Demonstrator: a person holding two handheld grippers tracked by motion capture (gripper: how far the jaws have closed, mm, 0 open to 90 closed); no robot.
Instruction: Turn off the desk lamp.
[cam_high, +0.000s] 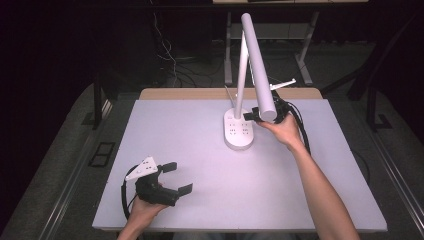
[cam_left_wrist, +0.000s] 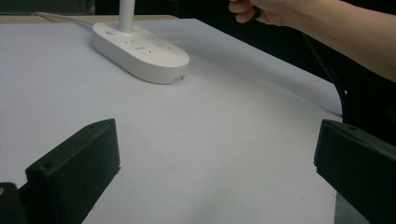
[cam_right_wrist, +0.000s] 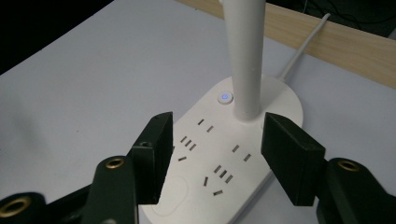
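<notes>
At the near left corner of the table (cam_high: 210, 165), the left hand (cam_high: 145, 210) holds the left gripper (cam_high: 177, 177) just above the pale surface, its two black jaws set wide apart with nothing between them; a grey plate (cam_high: 142, 169) sits on top and a black cable (cam_high: 122, 197) loops beside the wrist. In the left gripper view those jaws frame bare tabletop, with the lamp's base (cam_left_wrist: 140, 51) farther off and the right hand (cam_left_wrist: 261, 10) raised beyond it. Farther back, right of centre, the right forearm (cam_high: 325, 190) reaches in from the bottom edge, and the right hand grips the right gripper (cam_high: 252, 115) beside the base, partly hidden under the lamp's head (cam_high: 260, 65) in the high view. The right gripper view looks down between its jaws, which stand apart and hold nothing, poised over the socket end of the white oval base, near the foot of the stem (cam_right_wrist: 245, 60); whether they touch the base cannot be told. A small button (cam_right_wrist: 225, 97) glows blue beside the stem. The white lamp (cam_high: 240, 125) stands toward the table's far edge, stem upright, long head slanting forward over the right hand. Its cord (cam_right_wrist: 299, 51) runs off across the wooden strip (cam_right_wrist: 327, 42) at the back.
</notes>
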